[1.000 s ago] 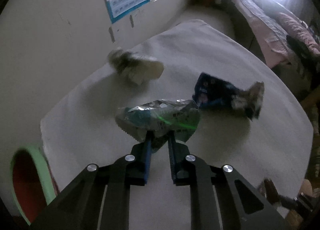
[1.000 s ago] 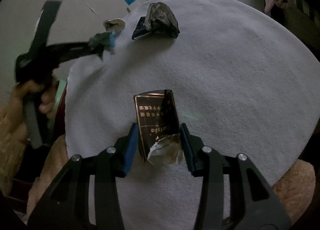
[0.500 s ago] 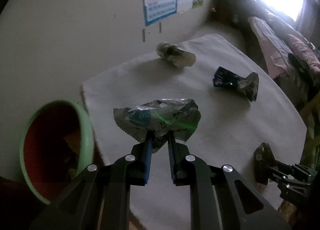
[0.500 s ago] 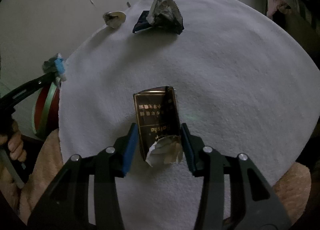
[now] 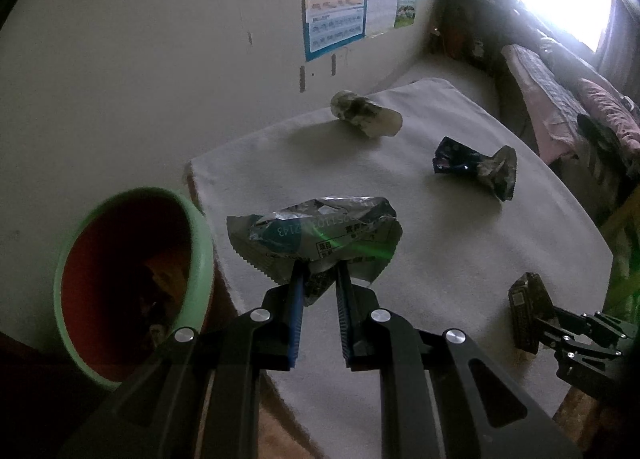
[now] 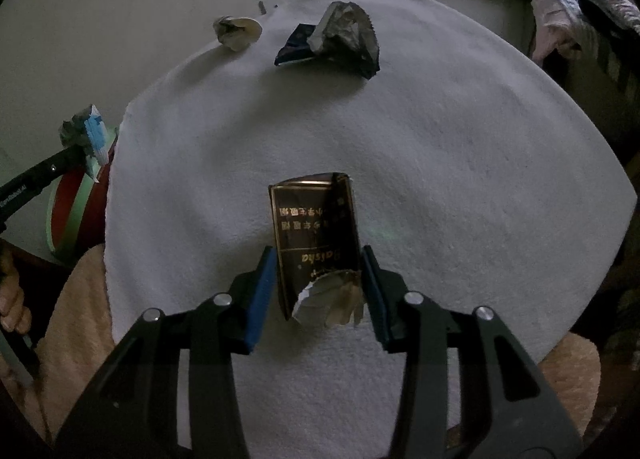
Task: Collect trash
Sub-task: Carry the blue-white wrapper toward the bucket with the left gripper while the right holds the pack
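My left gripper (image 5: 318,279) is shut on a crumpled silver wrapper (image 5: 316,233) and holds it above the table's left edge, beside a green-rimmed red bin (image 5: 132,283). My right gripper (image 6: 318,259) is shut on a torn dark brown box (image 6: 314,235) that rests on the white tablecloth (image 6: 440,163). A dark blue wrapper (image 5: 476,165) and a pale crumpled wad (image 5: 366,119) lie farther back on the cloth; both also show in the right wrist view: the wrapper (image 6: 332,41) and the wad (image 6: 236,31).
The bin holds some trash and shows in the right wrist view (image 6: 68,211) below the table's left edge. A wall with posters (image 5: 336,19) stands behind the table. A bed with bedding (image 5: 560,99) lies at the right.
My left gripper has carried the silver wrapper left and back from the middle of the table toward the bin. My right gripper has stayed on the brown box.
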`<control>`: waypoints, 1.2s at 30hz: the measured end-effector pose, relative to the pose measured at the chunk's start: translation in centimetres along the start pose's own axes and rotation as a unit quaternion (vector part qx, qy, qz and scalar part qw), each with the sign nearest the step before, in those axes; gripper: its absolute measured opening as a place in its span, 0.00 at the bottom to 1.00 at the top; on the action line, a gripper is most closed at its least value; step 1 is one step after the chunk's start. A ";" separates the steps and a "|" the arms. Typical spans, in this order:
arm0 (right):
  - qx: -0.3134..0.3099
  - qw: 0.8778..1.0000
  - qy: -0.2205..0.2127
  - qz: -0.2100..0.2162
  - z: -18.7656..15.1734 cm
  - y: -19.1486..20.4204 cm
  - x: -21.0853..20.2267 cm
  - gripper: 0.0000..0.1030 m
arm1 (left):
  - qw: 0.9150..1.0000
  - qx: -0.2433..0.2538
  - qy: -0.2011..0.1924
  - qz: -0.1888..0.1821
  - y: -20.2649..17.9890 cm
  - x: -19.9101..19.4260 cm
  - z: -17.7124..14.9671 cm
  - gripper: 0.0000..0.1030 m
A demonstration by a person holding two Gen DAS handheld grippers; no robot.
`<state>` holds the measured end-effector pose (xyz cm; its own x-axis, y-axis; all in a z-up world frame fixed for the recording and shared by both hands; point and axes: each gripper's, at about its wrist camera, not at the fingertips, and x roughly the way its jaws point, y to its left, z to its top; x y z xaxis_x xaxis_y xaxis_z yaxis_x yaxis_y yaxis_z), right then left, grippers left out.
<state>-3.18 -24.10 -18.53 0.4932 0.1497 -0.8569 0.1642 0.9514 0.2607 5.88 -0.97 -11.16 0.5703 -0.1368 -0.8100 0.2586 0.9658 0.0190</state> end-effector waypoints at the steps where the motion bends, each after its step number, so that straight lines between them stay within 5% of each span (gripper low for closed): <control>1: -0.002 1.000 0.000 -0.001 0.0 0.0 0.0 0.40 | 1.000 -0.001 -0.001 0.001 0.1 -0.1 -0.1 0.13; 36: -0.030 0.998 -0.036 0.029 3.3 5.8 -3.8 0.40 | 0.999 -0.036 -0.023 0.008 3.0 -1.5 -0.9 0.13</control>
<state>-1.26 -20.02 -12.29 0.5610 0.1882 -0.8061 0.0819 0.9564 0.2803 5.10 2.38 -10.39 0.6092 -0.1299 -0.7823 0.1942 0.9809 -0.0116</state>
